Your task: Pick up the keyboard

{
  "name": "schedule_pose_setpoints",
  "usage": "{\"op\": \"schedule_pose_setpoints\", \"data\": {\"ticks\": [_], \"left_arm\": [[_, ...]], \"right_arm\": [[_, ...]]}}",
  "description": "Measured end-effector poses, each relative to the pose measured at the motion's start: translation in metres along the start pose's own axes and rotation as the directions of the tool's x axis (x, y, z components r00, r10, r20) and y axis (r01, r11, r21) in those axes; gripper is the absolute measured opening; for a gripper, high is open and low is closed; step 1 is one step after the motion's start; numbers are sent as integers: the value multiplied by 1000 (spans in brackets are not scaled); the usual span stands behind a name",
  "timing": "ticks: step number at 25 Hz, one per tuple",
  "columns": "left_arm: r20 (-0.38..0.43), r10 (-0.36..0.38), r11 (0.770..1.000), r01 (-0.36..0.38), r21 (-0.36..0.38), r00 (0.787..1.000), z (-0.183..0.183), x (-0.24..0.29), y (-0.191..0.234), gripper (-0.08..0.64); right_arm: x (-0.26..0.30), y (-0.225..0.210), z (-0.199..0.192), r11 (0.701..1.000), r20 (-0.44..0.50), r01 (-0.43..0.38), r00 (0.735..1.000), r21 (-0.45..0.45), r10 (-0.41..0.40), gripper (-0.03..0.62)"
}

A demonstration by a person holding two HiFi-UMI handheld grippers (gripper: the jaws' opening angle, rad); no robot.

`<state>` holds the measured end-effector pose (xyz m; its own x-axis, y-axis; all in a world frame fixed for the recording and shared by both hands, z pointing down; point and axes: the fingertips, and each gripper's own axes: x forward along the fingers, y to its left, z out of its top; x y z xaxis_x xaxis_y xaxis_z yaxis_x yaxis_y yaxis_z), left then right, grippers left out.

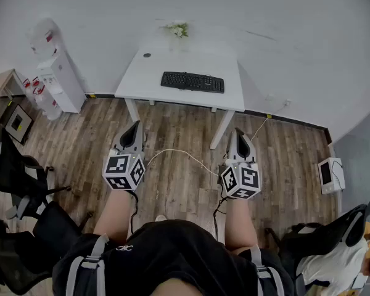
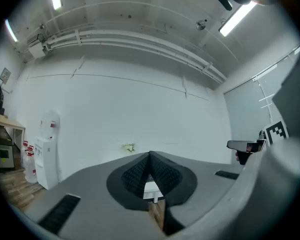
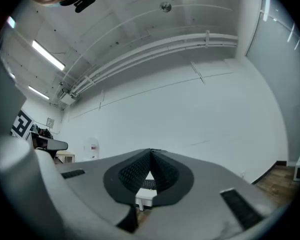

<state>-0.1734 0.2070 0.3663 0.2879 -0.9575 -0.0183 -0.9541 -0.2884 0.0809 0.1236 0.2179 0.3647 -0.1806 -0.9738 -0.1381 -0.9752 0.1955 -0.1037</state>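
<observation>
A black keyboard (image 1: 192, 82) lies on a white table (image 1: 148, 79) against the far wall, well ahead of both grippers. My left gripper (image 1: 134, 127) is held level over the wooden floor, shut, with nothing between its jaws. To its right my right gripper (image 1: 240, 134) is shut and empty too. In the left gripper view the closed jaws (image 2: 150, 156) hide most of the table (image 2: 151, 188). Through the gap under the shut tips of my right gripper (image 3: 151, 154) in the right gripper view, a strip of the keyboard (image 3: 148, 184) and the table edge (image 3: 144, 196) show.
A water dispenser (image 1: 60, 79) with bottles stands left of the table, and a small plant (image 1: 177, 29) sits at the table's back edge. Black chairs (image 1: 15, 171) crowd the left, another chair (image 1: 324, 239) the right. A white cable (image 1: 185, 156) runs across the floor; a white box (image 1: 330, 174) sits at right.
</observation>
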Motion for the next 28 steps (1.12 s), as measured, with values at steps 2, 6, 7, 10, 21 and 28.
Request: {"op": "schedule_pose_setpoints", "data": {"ticks": [2, 6, 7, 10, 21, 28], "left_arm": [[4, 1, 1000, -1, 3, 1000, 2, 1, 3, 11], [-3, 2, 1000, -2, 30, 1000, 2, 5, 6, 11], [-5, 4, 999, -4, 38, 1000, 1, 6, 6, 11], [-11, 5, 999, -5, 38, 1000, 0, 8, 8, 11], [-22, 12, 997, -10, 74, 1000, -1, 17, 24, 11], [-24, -17, 996, 19, 91, 1000, -3, 19, 41, 11]], "right_arm": [[1, 0, 1, 1000, 5, 6, 1000, -6, -6, 2], [4, -1, 1, 1000, 13, 14, 1000, -16, -13, 2], [4, -1, 0, 1000, 13, 14, 1000, -16, -14, 2], [7, -1, -1, 1000, 8, 16, 1000, -9, -16, 2], [18, 6, -8, 998, -15, 18, 1000, -64, -19, 3], [27, 29, -12, 996, -11, 23, 1000, -84, -24, 3]]}}
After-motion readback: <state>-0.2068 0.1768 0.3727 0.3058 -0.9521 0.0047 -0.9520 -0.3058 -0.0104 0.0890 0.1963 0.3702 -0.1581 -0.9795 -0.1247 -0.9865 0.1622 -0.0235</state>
